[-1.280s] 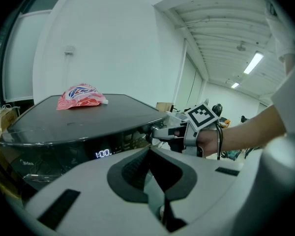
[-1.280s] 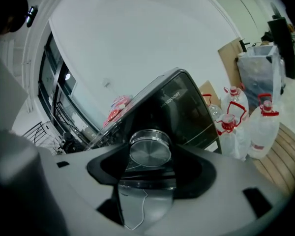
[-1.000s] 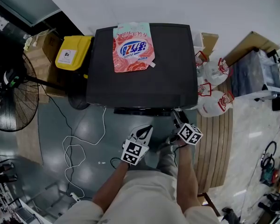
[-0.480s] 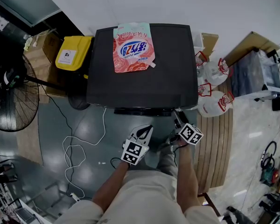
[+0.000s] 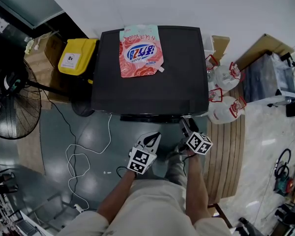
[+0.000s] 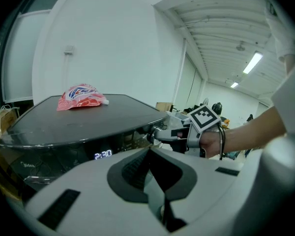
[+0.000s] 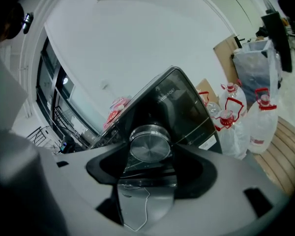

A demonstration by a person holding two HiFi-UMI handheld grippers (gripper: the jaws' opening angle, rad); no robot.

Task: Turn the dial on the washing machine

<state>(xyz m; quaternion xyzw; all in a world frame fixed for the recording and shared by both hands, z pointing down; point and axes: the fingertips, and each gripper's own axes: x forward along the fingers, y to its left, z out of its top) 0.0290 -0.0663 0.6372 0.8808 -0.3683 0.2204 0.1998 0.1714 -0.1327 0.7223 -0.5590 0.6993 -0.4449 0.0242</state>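
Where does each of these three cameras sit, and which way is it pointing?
Head view: on the person's head, looking steeply down at the washing machine, the pouch on it, the forearms, the left tongs and right tongs.
Left gripper view: on the left tongs, looking along their closed jaws at the machine's front; the right hand shows.
Right gripper view: on the right tongs, looking along jaws that grip the dial.
Shared: the pouch appears in all three.
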